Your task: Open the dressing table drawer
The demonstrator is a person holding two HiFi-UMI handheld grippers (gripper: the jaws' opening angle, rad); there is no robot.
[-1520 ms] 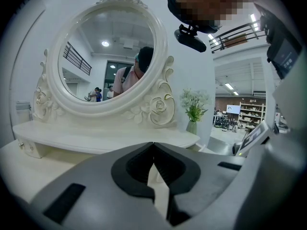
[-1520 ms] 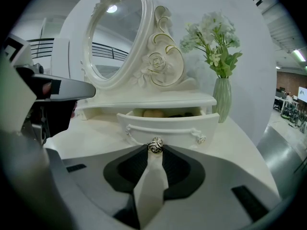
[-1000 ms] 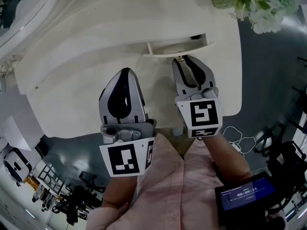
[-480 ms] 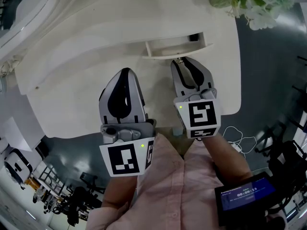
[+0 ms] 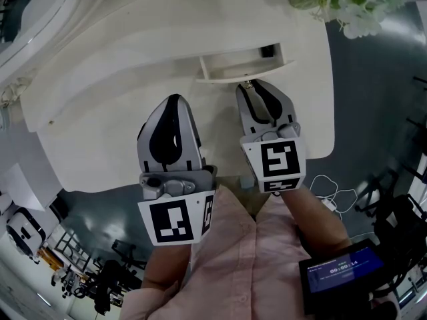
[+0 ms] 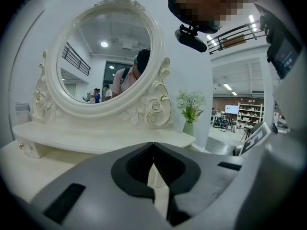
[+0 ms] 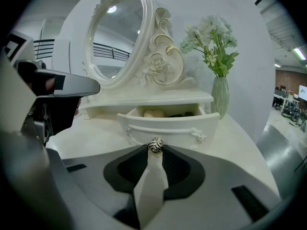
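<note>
My right gripper (image 7: 154, 151) is closed on the small rose-shaped knob (image 7: 155, 145) at the middle of the drawer (image 7: 168, 124) front, with the knob pinched at the very tips of the jaws. The drawer stands pulled out from under the low shelf of the white bench (image 7: 242, 145), far enough that I can see a pale rounded thing (image 7: 153, 113) and something dark beside it inside; I cannot tell what they are. To the right of the drawer a pale green vase (image 7: 220, 98) of white flowers (image 7: 211, 35) stands upright, and the oval mirror (image 7: 115, 35) in its carved frame rises behind. My left gripper (image 6: 153, 146) has its jaws together with nothing between them, and hangs over bare bench to the left of the right one, clear of the drawer.
</note>
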